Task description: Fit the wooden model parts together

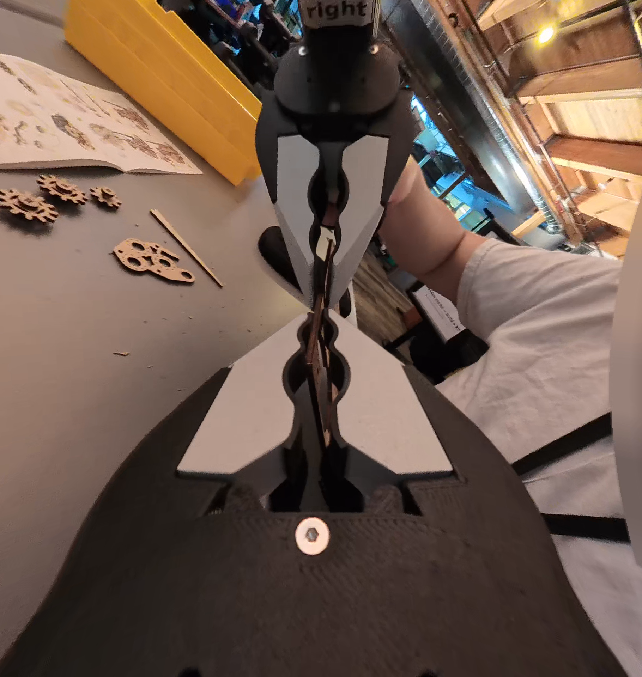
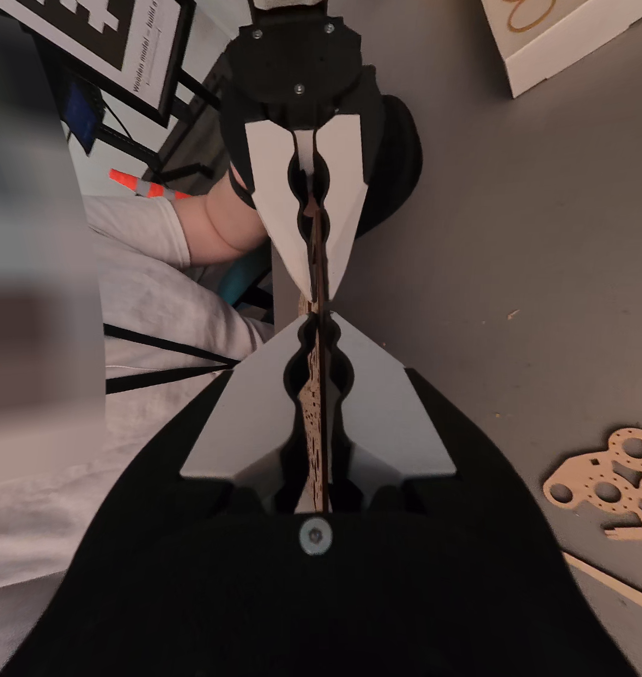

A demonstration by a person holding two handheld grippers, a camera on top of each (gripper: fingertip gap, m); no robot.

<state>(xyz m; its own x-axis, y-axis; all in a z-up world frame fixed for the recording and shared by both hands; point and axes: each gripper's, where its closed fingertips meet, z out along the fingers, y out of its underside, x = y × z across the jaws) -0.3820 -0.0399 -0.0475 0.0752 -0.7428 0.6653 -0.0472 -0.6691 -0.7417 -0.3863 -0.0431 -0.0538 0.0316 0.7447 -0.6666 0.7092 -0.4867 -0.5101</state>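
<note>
We see the left gripper (image 1: pixel 317 315) built of matt black plastic with fine printed ridges, its fingers (image 1: pixel 239 414) faced in smooth, flat grey-white, and a shiny metal screw (image 1: pixel 312 536) in its body. The thin plate (image 2: pixel 316 421) clamped between both grippers looks like pale laser-cut wood with dark scorched edges. The wooden gears (image 1: pixel 26 204) look alike. The table (image 1: pixel 74 366) is matt grey, the bin (image 1: pixel 158 80) glossy yellow plastic, the booklet (image 1: pixel 66 121) paper.
</note>
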